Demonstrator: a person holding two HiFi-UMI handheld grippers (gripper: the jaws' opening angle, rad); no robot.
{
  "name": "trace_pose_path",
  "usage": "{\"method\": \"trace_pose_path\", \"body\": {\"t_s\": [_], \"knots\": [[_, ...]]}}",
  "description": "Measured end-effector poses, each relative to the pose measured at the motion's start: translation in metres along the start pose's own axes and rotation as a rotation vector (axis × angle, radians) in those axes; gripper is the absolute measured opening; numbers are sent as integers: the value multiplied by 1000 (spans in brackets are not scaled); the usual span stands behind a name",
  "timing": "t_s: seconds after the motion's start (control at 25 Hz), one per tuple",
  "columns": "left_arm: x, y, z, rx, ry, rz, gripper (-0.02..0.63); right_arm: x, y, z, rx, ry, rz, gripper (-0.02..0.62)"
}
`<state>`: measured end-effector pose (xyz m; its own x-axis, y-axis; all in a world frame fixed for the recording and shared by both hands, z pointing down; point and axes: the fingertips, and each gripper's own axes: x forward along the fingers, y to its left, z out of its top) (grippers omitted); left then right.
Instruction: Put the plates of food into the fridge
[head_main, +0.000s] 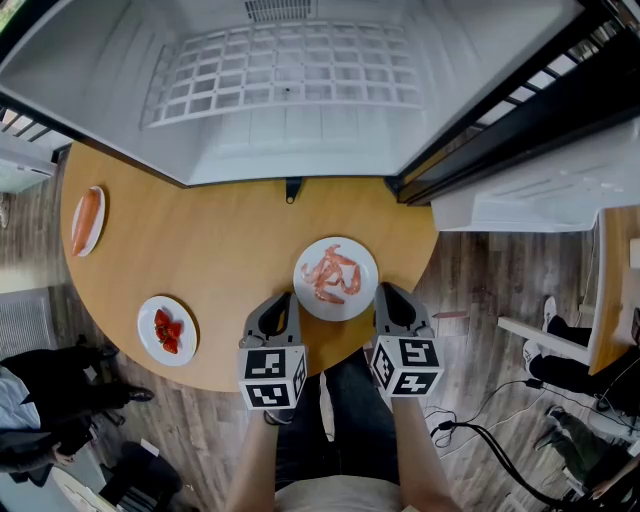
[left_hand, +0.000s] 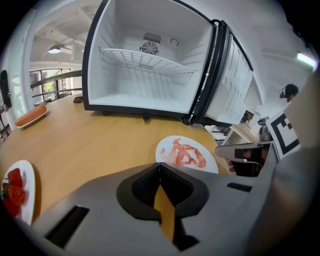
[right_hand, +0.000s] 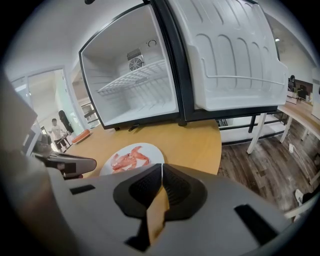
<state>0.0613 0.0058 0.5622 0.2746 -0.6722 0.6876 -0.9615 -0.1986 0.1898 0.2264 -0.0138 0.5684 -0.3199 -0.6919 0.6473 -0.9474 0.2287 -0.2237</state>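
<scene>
Two tools sit at the bench's near edge, the left tool (head_main: 276, 312) and the right tool (head_main: 395, 305), each with its jaws pressed together on nothing. They flank the plate of shrimp (head_main: 338, 311), one just beside each side of it and neither touching it. That looks like a line-up for gripping the rim from opposite sides so the flat plate travels level; the jaws would have to spread first.

That plate lies on the bench (head_main: 240, 230) nearest the fridge (head_main: 290, 150), in front of its open mouth and toward the hinge side. The plate of strawberries (head_main: 148, 325) lies farther from the fridge, off to the left. A plate with a long orange piece of food (head_main: 101, 215) rests near the fridge's left corner.

Inside the fridge the wire shelf (head_main: 285, 65) is bare. The door (right_hand: 235, 55) is swung wide to the right, leaving a straight path in. None of the three plates is inside yet.
</scene>
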Motion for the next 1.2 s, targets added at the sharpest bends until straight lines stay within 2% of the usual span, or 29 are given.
{"method": "trace_pose_path", "body": {"t_s": [0.68,0.8,0.96,1.2], "knots": [[7,-3,-11,-91,59,-70,9,6,2,-14,95,54,73,15],[9,-7,-14,-117,82,-93,54,7,1,-14,107,60,86,17],[10,-9,-16,-126,104,-106,75,6,0,-15,136,71,100,17],[11,-8,-16,-144,110,-113,77,8,-2,-17,209,89,134,64]]}}
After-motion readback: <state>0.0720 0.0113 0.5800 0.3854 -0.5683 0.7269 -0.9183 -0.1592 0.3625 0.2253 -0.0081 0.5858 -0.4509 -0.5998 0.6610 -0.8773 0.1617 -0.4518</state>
